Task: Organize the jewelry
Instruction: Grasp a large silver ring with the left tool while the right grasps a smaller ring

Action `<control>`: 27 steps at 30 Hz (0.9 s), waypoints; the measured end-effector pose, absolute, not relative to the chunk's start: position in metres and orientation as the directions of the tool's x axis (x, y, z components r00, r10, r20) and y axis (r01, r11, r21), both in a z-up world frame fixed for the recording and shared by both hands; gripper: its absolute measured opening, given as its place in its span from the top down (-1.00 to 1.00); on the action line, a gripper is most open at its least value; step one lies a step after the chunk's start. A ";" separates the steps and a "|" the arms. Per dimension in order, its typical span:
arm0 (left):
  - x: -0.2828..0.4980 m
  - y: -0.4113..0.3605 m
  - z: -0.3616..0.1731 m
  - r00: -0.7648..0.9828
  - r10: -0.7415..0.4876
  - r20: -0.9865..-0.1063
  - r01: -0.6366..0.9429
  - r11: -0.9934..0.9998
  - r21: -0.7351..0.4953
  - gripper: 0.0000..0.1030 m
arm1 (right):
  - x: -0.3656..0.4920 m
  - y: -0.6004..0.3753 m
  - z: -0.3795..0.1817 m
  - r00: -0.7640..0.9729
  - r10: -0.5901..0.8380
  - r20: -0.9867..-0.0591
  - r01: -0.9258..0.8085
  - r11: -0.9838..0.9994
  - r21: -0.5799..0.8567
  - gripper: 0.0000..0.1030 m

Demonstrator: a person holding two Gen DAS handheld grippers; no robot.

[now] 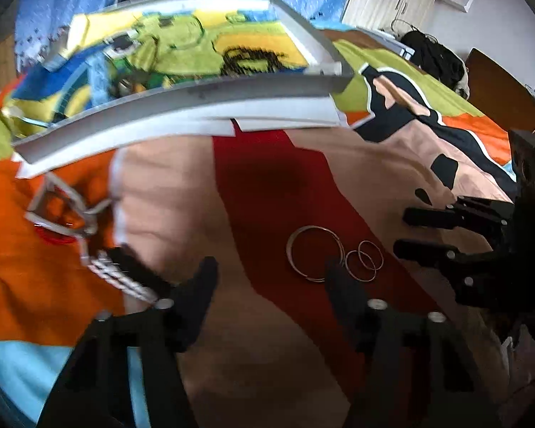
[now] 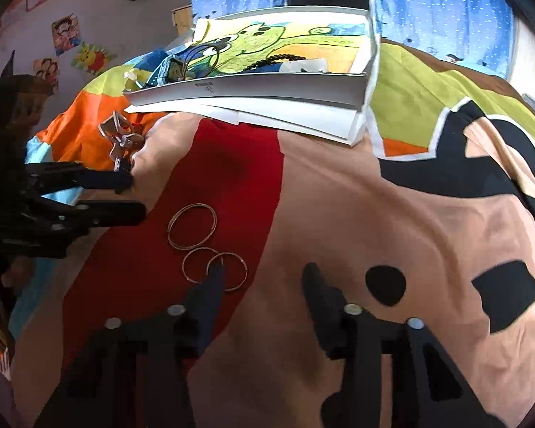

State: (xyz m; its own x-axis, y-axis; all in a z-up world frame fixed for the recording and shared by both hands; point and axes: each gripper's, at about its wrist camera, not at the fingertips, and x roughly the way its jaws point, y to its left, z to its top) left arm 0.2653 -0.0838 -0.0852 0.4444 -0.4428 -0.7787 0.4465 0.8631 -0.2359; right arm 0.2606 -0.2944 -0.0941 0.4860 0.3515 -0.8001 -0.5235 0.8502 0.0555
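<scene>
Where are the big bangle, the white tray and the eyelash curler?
Big bangle (image 2: 192,226): right wrist view, point on its near rim.
White tray (image 2: 267,89): right wrist view, point on its front wall.
Eyelash curler (image 1: 64,210): left wrist view, point on its metal frame.

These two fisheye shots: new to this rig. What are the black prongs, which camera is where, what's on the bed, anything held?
No robot here: a person carries a two-finger gripper in each hand, with a camera on each looking along the fingers. The left view shows the left gripper at the bottom and the right gripper entering from the side; the right view shows the right gripper likewise. On the colourful bedspread lie one large ring and two small rings, a silvery chain piece, and a shallow white box with jewelry inside. Both grippers' jaws are open, holding nothing.
</scene>
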 end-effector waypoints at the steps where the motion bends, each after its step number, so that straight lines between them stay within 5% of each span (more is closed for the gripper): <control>1: 0.268 -0.085 -0.087 0.432 -0.446 -0.784 0.446 0.861 -0.244 0.21 | 0.262 -0.294 -0.094 0.483 0.354 -0.801 -0.531 0.846 0.054 0.38; 10: 0.291 -0.095 -0.103 0.320 -0.467 -0.824 0.424 0.849 -0.316 0.48 | 0.278 -0.284 -0.100 0.371 0.382 -0.846 -0.621 0.779 0.079 0.46; 20: 0.296 -0.112 -0.113 0.319 -0.333 -0.887 0.440 0.881 -0.172 0.84 | 0.278 -0.260 -0.119 0.350 0.284 -0.893 -0.672 0.740 -0.028 0.47; 27: 0.296 -0.103 -0.117 0.329 -0.356 -0.875 0.403 0.891 -0.210 0.95 | 0.276 -0.257 -0.124 0.378 0.273 -0.885 -0.632 0.774 -0.031 0.92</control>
